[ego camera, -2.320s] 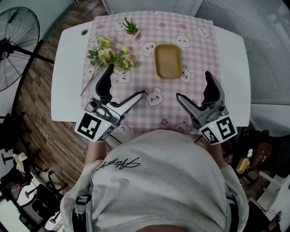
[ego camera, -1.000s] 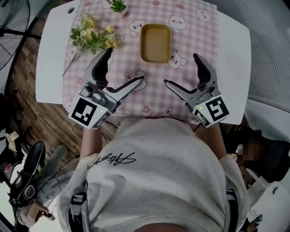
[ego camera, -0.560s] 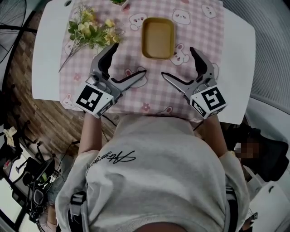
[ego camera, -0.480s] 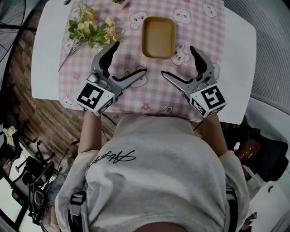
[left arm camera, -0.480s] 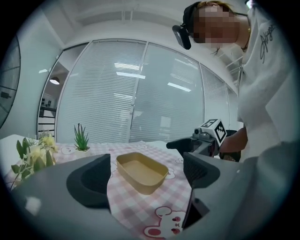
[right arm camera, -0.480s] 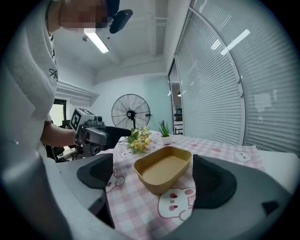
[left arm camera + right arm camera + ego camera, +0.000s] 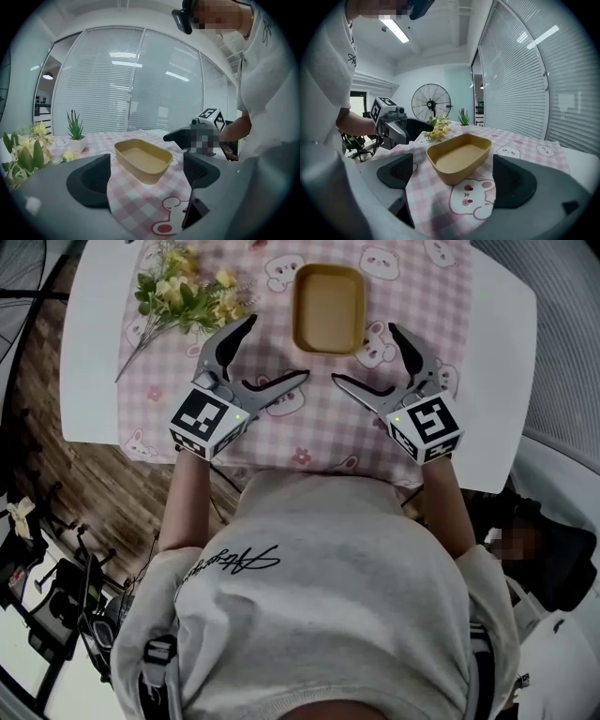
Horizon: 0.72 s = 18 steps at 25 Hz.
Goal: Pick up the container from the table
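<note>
I hold my left gripper (image 7: 275, 350) and right gripper (image 7: 364, 354) spread wide and empty, angled inward just below the yellow container (image 7: 329, 307) at upper centre, ready to flank it.

A cursive script (image 7: 241, 561) is printed on the person's shirt (image 7: 328, 634); it cannot be read with certainty.

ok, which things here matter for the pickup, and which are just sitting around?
For the job: yellow container, left gripper, right gripper (both open, not touching the container).
Just lying about: flower bunch, potted plant, checked tablecloth, fan.
</note>
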Each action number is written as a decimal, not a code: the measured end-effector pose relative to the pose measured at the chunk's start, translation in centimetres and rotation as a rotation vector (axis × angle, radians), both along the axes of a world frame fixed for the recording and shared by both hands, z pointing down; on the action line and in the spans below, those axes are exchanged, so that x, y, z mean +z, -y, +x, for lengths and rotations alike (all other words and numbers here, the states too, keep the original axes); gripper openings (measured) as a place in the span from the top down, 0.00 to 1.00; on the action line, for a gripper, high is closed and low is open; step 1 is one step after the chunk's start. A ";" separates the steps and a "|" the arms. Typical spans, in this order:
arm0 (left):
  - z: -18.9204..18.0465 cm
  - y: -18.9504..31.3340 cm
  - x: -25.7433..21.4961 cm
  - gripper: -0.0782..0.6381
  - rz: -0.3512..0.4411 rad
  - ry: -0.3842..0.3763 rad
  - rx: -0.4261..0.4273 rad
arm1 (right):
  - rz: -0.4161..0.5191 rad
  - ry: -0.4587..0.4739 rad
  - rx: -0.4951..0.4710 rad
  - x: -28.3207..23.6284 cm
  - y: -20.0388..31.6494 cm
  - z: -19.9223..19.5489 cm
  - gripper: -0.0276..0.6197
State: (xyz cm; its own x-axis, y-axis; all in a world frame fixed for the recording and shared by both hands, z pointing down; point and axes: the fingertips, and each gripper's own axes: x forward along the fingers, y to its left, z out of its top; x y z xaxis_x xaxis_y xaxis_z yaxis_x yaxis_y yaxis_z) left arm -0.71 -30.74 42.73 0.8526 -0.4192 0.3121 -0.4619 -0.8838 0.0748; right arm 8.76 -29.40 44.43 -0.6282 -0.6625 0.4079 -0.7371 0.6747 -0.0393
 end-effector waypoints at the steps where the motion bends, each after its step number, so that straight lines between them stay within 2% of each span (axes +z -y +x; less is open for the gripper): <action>1: 0.1 0.0 0.5 0.24 0.001 0.017 0.006 | -0.006 -0.007 -0.002 0.3 0.1 0.0 0.16; 11: 1.3 0.4 2.8 0.24 -0.006 0.102 0.043 | -0.054 -0.076 -0.032 2.9 0.9 -0.1 0.16; 18: 2.0 0.6 4.5 0.24 0.016 0.200 0.070 | -0.076 -0.106 -0.041 4.1 1.3 -0.2 0.16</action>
State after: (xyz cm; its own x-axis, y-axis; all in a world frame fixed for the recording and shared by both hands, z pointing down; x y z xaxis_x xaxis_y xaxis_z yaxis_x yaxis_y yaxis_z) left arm 1.29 -31.32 47.24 0.8013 -0.3675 0.4722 -0.4039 -0.9144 -0.0262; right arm 8.58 -30.72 48.51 -0.6048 -0.6019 0.5215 -0.7120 0.7020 -0.0154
